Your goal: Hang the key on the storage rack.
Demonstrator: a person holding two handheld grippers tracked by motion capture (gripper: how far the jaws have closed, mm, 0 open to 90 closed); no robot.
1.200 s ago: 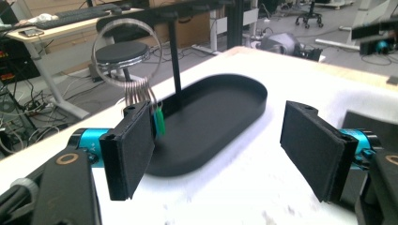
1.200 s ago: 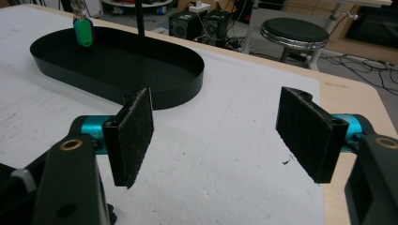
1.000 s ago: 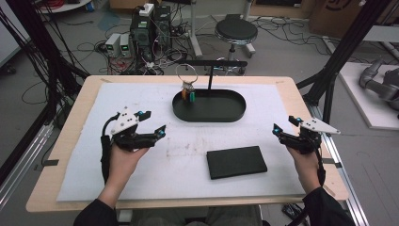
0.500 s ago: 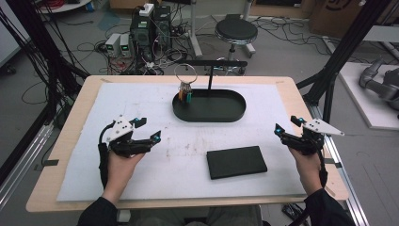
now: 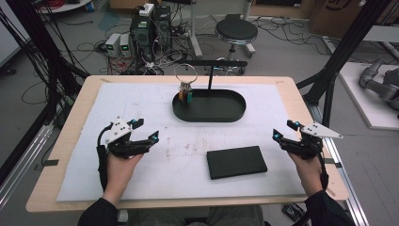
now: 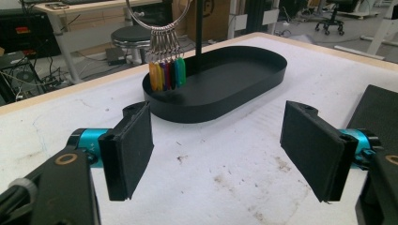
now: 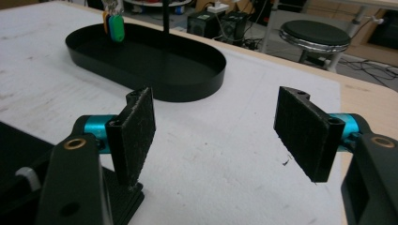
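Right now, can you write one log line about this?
left hand-held gripper: open, empty | right hand-held gripper: open, empty | key ring: hanging over black tray

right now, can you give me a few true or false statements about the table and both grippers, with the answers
1. The left gripper holds nothing between its jaws. True.
2. The key ring with coloured tags lies flat on the white mat. False: it hangs from the stand over one end of the black oval tray.
3. The flat black pad lies on the white mat between the tray and the person's edge of the table. True.
4. The right gripper is clamped on the black pad. False: its jaws stand apart with nothing between them.
5. The tray holds several loose tools. False: its floor looks bare.
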